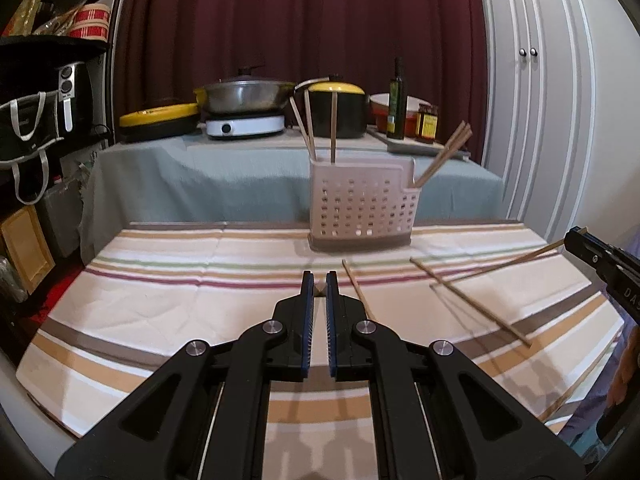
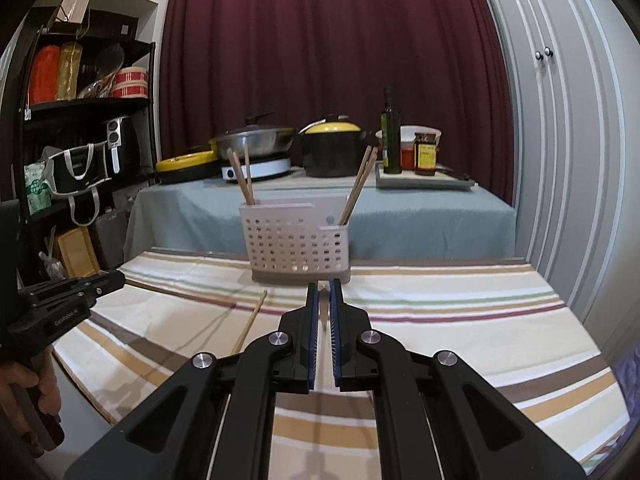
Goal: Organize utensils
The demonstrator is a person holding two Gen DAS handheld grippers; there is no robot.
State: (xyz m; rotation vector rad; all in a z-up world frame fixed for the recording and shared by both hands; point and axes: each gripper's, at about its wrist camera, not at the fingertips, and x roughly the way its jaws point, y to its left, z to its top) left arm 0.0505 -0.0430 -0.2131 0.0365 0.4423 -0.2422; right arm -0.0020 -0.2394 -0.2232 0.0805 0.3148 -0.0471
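Note:
A white perforated utensil holder [image 1: 360, 208] [image 2: 296, 244] stands at the far edge of the striped cloth [image 1: 180, 312]. Chopsticks stand in its tall section [image 1: 310, 128] [image 2: 244, 180] and lean out of its low side pocket [image 1: 444, 156] [image 2: 360, 184]. My left gripper [image 1: 320, 284] [image 2: 116, 278] is shut on a chopstick seen end-on, whose shaft [image 2: 180, 292] runs rightward. My right gripper [image 2: 325, 288] [image 1: 572, 238] is shut on another chopstick [image 1: 500, 264], pointing toward the holder. Loose chopsticks [image 1: 358, 290] [image 1: 472, 300] [image 2: 250, 322] lie on the cloth.
Another chopstick [image 1: 580, 380] lies near the cloth's right edge. Behind the holder, a lower table [image 1: 200, 176] carries pans, a black pot [image 1: 340, 116] and bottles [image 1: 398, 100]. A black shelf [image 2: 80, 120] stands left, white cupboard doors [image 2: 560, 140] right. A hand [image 2: 24, 388] grips the left tool.

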